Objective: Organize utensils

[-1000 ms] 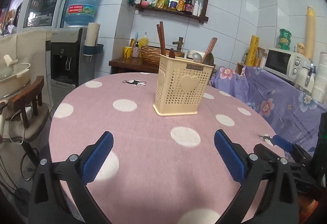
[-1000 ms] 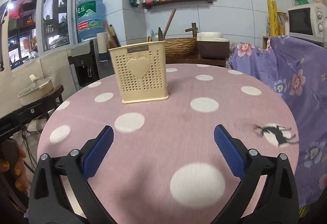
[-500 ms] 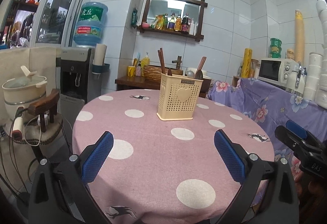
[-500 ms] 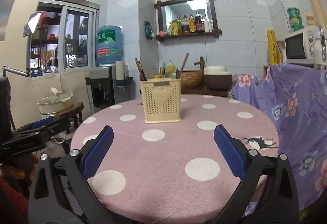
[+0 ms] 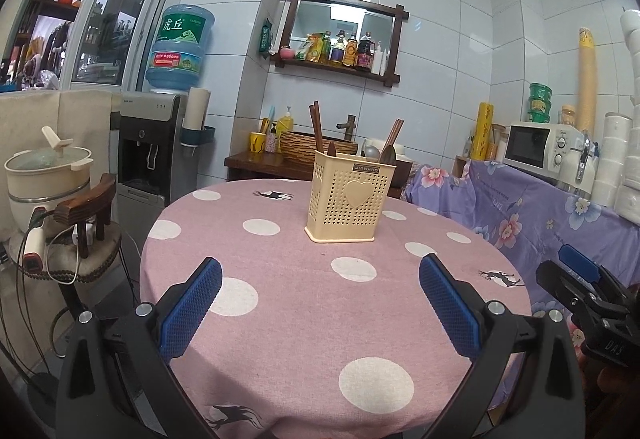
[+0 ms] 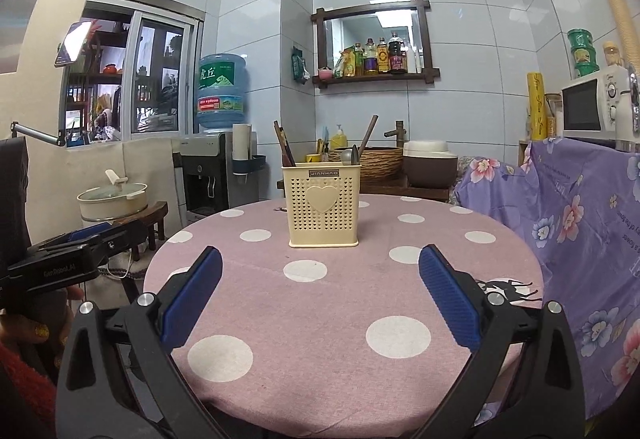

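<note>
utensil holder (image 5: pixel 348 199) hiding utensil lower ends, shelf bottles' (image 6: pixel 380 57) labels unreadable

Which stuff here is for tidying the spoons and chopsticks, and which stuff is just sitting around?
For the job:
utensil holder
chopsticks
spoon
left gripper
right gripper

Just sitting around:
microwave
water dispenser
pot
bottle shelf
</note>
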`<state>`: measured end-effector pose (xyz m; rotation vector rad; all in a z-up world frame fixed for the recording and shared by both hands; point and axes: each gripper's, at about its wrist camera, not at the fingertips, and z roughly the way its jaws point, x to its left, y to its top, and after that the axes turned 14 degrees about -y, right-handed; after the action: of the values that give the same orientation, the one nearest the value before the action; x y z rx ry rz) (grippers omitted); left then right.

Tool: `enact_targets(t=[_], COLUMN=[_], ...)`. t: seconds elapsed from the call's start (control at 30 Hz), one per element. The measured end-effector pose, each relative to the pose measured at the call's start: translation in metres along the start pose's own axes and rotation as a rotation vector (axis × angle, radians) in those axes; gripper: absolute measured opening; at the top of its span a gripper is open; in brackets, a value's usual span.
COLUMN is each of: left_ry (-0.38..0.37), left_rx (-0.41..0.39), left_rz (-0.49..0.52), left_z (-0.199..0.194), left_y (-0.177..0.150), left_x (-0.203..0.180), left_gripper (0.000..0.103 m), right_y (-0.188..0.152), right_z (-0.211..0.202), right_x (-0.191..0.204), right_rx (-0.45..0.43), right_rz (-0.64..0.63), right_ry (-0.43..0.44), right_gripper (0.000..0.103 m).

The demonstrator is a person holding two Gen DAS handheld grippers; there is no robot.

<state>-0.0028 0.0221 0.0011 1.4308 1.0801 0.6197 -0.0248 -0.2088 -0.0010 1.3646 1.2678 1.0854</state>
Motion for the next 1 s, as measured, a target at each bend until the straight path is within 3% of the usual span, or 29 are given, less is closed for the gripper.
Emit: enact_targets(t=[1.0], left_ry=[-0.005], left_rx=[0.006], left_rz=[0.022], left_z=[0.0001], left_y=[-0.0049], left_x=[-0.0081], left_gripper=[0.098], right_y=[-0.0047], right_z=[0.0062], right_x=[-0.0009], right_rx=[0.027], right_rz=[0.01], right_ry=[-0.001], right_gripper=[0.097])
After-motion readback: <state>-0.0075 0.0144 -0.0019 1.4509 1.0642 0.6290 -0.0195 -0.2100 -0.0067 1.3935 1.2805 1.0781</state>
